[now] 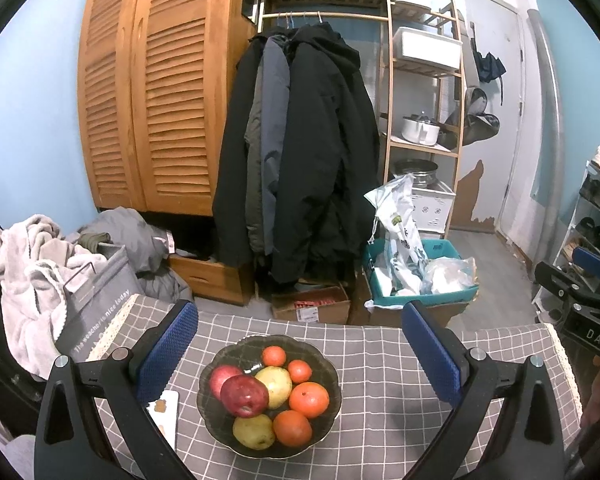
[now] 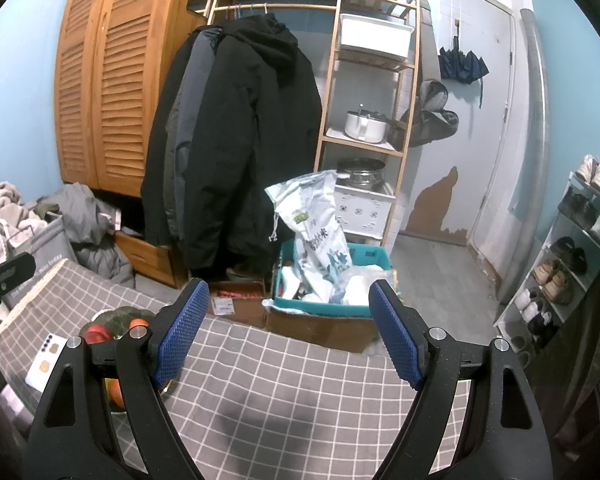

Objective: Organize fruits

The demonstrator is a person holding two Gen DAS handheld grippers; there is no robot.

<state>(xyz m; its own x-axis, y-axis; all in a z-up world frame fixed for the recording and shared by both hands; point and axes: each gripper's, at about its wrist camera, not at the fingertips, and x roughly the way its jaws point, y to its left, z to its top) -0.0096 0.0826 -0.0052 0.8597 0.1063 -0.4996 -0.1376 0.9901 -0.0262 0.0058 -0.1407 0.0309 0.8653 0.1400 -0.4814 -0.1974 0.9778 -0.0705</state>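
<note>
A dark glass bowl (image 1: pixel 332 376) stands on the grey checked tablecloth (image 1: pixel 400 420). It holds two red apples (image 1: pixel 244 395), two yellow pears (image 1: pixel 275 385) and several oranges (image 1: pixel 309 399). My left gripper (image 1: pixel 300 344) hangs open over the bowl, its blue pads (image 1: pixel 168 352) on either side and clear of the fruit. In the right wrist view the bowl (image 2: pixel 112 316) sits at the far left, mostly hidden behind the left finger. My right gripper (image 2: pixel 288 328) is open over bare cloth with nothing between its pads.
A white phone (image 1: pixel 165 412) lies left of the bowl. Beyond the table's far edge are a grey laundry bag (image 1: pixel 96 304), cardboard boxes (image 1: pixel 312 308), a teal crate (image 1: pixel 420 276), hanging coats and a shoe rack (image 2: pixel 568 256) on the right.
</note>
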